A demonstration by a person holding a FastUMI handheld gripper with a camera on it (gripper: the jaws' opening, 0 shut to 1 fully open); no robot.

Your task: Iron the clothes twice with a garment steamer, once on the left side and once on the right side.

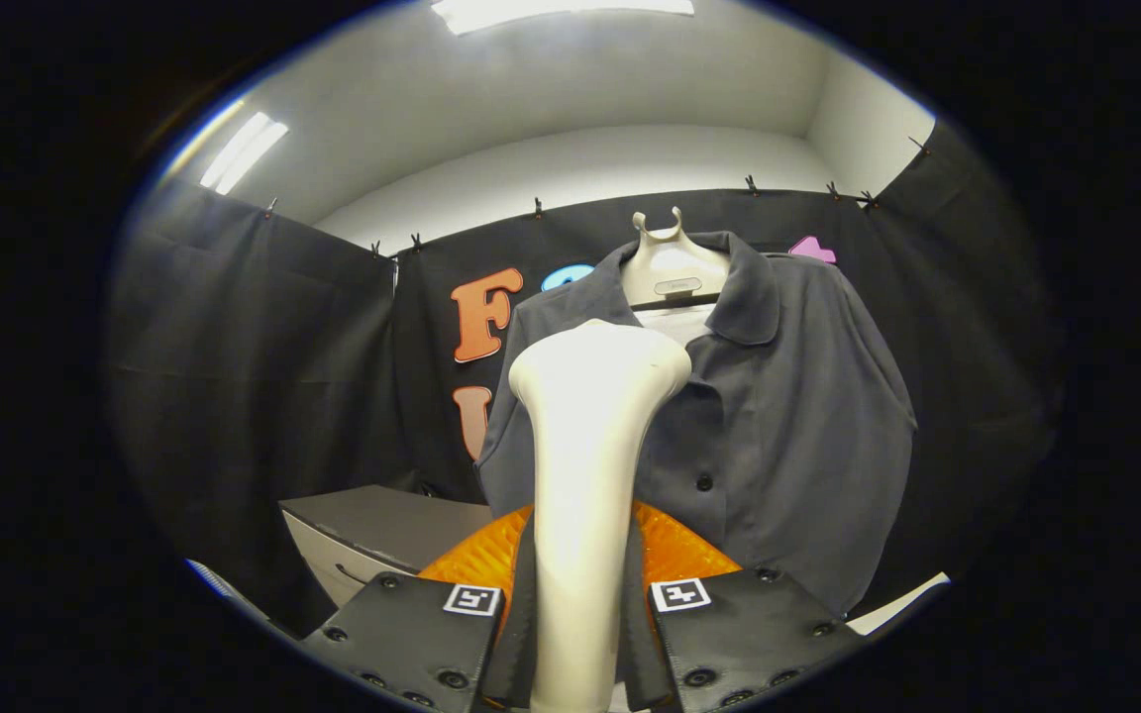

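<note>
Gripper [578, 604] is clamping both fingers on the handle of the steamer [585, 465], standing upright between them; its head is sitting just before the shirt [778, 416] near the buttoned front, contact uncertain; shirt is hanging on a hanger [672, 267] beyond; a stroke appears underway; next move likely calls for drawing the head steadily along one side.

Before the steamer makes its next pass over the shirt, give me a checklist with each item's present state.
1. Grip: the gripper is shut on the steamer, both fingers against its handle: ok.
2. Steamer head faces the shirt beyond the fingers: ok.
3. Head touching the fabric: cannot tell.
4. Shirt hangs on its hanger, collar on top: ok.
5. Front buttoned flat: not ok, upper placket is open.
6. Steam coming out: cannot tell.
</note>
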